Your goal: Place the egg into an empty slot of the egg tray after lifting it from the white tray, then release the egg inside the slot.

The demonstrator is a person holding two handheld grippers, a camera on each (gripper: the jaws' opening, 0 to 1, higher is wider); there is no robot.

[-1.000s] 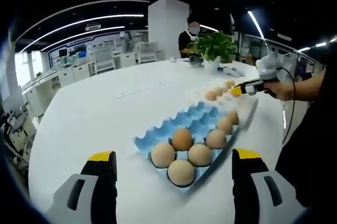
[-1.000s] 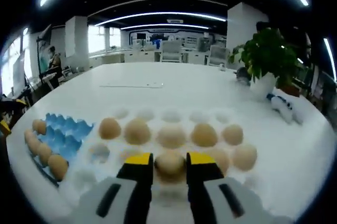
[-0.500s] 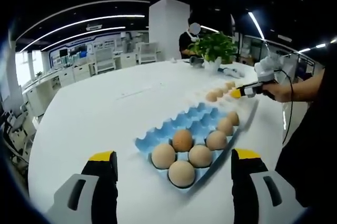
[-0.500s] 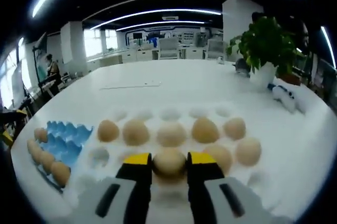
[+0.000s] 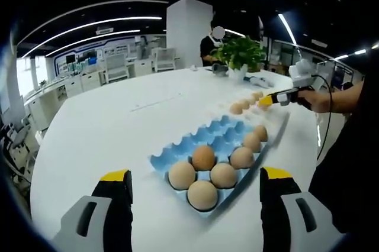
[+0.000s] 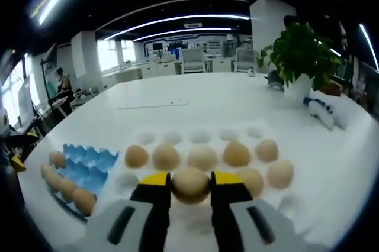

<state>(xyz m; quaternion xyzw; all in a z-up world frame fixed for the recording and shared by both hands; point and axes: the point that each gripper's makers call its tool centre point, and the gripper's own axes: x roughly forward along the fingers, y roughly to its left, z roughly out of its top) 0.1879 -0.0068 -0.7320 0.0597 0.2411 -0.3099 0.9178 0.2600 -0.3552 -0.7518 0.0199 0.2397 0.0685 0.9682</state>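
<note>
Blue egg tray (image 5: 208,145) lies mid-frame in the left gripper view, above the wide, empty left claw (image 5: 196,188). In the right gripper view, the right claw (image 6: 190,182) pinches the egg (image 6: 190,184) over the white tray (image 6: 204,138); empty blue slots sit at lower left.

– Where do the two trays sit?
– Both on the surface (image 6: 195,101); in the right gripper view the egg tray (image 6: 83,166) lies left of the white tray (image 6: 201,154).
– And the egg (image 6: 190,184)?
– Between the right hand-held gripper (image 6: 190,188) jaws, before the white tray's filled row.
– Behind it all?
– A potted plant (image 6: 299,63), far right.
</note>
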